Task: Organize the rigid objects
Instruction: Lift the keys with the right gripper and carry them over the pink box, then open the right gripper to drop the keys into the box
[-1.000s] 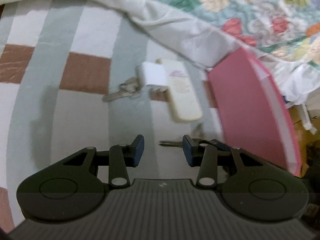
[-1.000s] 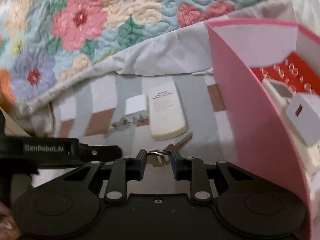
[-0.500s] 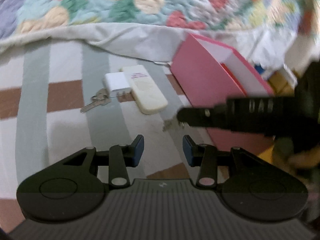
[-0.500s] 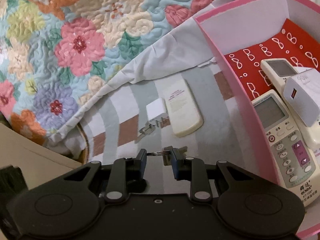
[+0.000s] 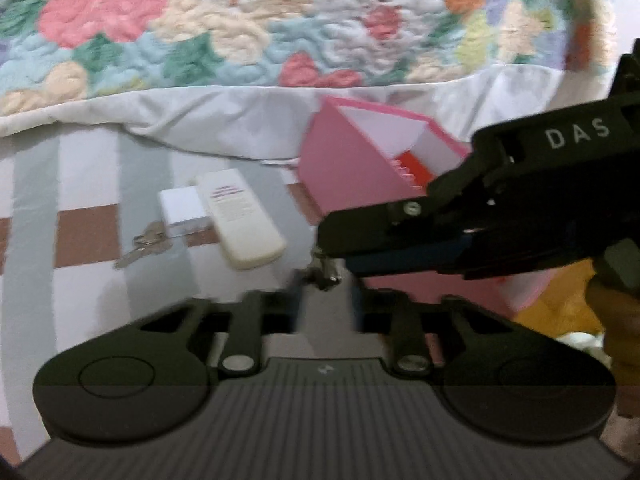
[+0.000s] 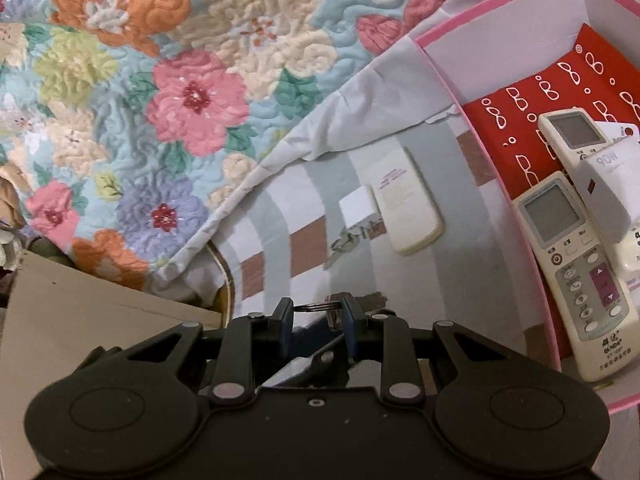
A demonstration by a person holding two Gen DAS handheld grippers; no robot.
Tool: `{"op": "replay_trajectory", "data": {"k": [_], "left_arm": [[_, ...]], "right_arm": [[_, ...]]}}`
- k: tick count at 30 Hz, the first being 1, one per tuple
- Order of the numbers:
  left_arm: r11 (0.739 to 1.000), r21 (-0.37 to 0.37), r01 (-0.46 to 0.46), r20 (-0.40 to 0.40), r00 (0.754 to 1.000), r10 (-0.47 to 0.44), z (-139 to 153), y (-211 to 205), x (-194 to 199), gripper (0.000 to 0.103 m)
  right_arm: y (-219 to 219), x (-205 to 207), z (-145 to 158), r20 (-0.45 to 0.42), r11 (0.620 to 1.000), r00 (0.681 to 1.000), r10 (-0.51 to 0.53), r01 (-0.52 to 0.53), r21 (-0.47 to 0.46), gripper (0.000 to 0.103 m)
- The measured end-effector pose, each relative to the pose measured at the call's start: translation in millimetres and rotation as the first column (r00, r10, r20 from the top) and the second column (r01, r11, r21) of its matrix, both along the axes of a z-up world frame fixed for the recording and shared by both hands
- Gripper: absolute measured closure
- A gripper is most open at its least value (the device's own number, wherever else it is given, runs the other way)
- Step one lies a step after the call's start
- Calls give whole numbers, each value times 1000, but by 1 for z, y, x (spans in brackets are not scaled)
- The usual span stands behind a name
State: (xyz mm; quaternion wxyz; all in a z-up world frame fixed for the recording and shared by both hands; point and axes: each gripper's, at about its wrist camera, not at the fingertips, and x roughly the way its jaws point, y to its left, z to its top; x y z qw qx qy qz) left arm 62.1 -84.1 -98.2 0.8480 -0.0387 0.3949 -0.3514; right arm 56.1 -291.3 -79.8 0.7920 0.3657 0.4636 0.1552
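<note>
On the striped bed sheet (image 6: pixel 280 224), from the left, lie one key bunch (image 5: pixel 146 242), one white charger (image 5: pixel 183 207) and one cream remote (image 5: pixel 242 216). The left tongs (image 5: pixel 326 304) are closing, blurred, nothing between them. The right tongs (image 6: pixel 316 312) clench a key ring (image 6: pixel 314 307) above the sheet. Only the right wrist view looks into the pink box (image 6: pixel 452 80): two remotes (image 6: pixel 576 264), one adapter (image 6: pixel 608 188).

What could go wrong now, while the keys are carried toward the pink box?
1. The right gripper holds the keys only by the thin ring, so they may swing and slip out before reaching the pink box.
2. The left gripper is very near the hanging keys and could bump them.
3. The box already holds remotes and a charger; dropped keys may scratch a screen.
</note>
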Motion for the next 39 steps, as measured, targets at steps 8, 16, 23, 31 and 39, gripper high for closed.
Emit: {"op": "replay_trajectory", "data": {"k": [8, 16, 23, 31, 39], "left_arm": [[1000, 24, 8, 79, 997, -9, 32, -5, -6, 100], [997, -24, 73, 106, 992, -70, 73, -19, -20, 100], [984, -43, 175, 149, 975, -167, 95, -66, -25, 100], [953, 12, 302, 128, 945, -301, 78, -131, -30, 100], [947, -81, 309, -198, 927, -320, 27, -162, 1, 99]], "right_arm": [[-3, -4, 30, 36, 999, 999, 28, -26, -42, 73], [-25, -22, 73, 114, 996, 993, 35, -25, -88, 73], [-62, -47, 97, 165, 983, 986, -35, 64, -172, 73], [-117, -62, 81, 119, 954, 977, -177, 200, -222, 73], [-146, -52, 37, -35, 913, 958, -284, 260, -315, 73]]}}
